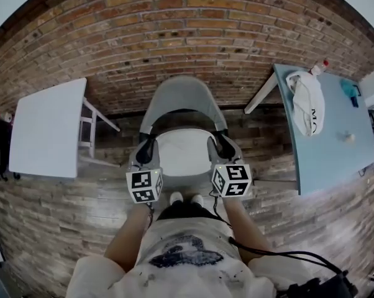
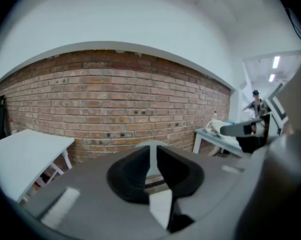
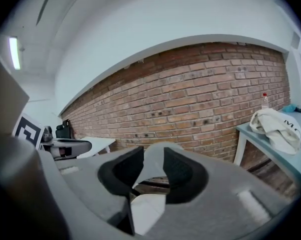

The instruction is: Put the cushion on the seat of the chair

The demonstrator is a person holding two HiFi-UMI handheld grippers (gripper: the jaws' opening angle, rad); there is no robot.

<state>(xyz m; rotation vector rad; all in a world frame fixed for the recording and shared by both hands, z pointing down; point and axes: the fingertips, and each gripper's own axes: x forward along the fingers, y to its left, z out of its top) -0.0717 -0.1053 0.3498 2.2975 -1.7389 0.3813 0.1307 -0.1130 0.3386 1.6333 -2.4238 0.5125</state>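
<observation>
A chair with a rounded grey back point(image 1: 184, 95) stands before me against the brick wall. A white cushion point(image 1: 182, 156) lies flat on its seat. My left gripper point(image 1: 145, 148) hangs over the seat's left edge and my right gripper point(image 1: 223, 146) over its right edge, both above the cushion and apart from it. In the left gripper view the left gripper point(image 2: 153, 170) shows a narrow gap between its black pads, with nothing in it; the cushion point(image 2: 161, 207) lies below. In the right gripper view the right gripper point(image 3: 149, 171) stands a little wider, also empty, above the cushion point(image 3: 145, 211).
A white table point(image 1: 47, 129) stands to the left of the chair. At the right a pale blue table point(image 1: 333, 148) carries a white bag point(image 1: 308, 101) and a bottle point(image 1: 324, 66). The floor is wood plank. My shoes point(image 1: 186, 198) are just before the seat.
</observation>
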